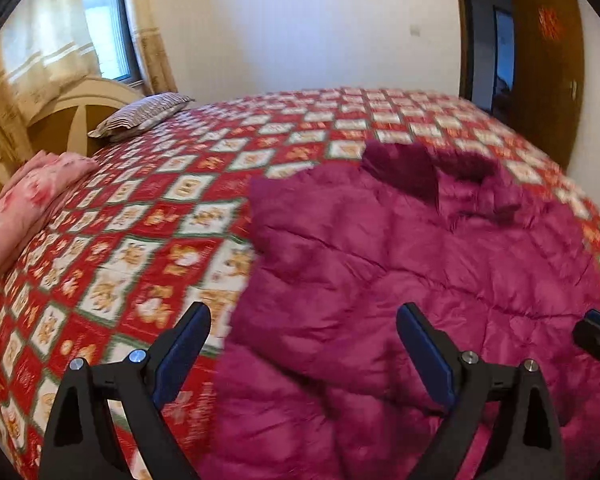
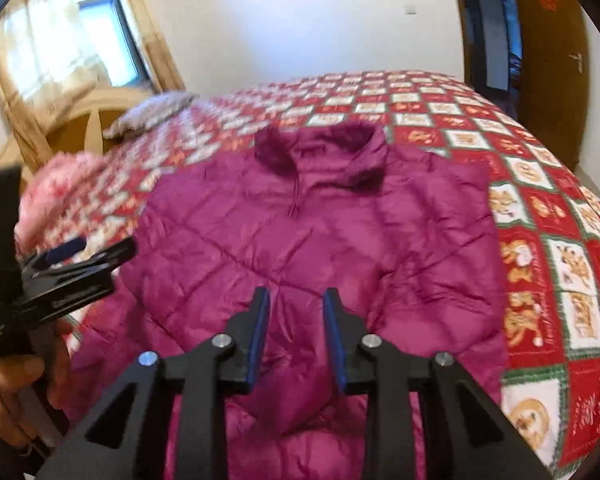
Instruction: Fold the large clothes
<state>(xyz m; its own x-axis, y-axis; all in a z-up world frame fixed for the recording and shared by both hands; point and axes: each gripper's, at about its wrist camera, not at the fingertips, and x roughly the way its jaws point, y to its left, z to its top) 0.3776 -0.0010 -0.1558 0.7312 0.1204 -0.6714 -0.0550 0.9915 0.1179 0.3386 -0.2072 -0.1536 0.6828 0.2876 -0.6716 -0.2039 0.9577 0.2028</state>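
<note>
Right gripper (image 2: 296, 304), jaws narrowed on a ridge of our magenta jacket (image 2: 300, 232), sits at its hem; collar points toward the bed's far edge; left gripper (image 1: 304, 336) gapes beside

The quilted jacket (image 2: 300, 232) was slightly shiny puffy cloth, lying on the matt printed cotton-like bedspread (image 2: 540, 184), beneath matt black plastic grippers (image 2: 296, 312).

Both wrist views near, angled down; share jacket (image 1: 400, 264), bed (image 2: 540, 208).
</note>
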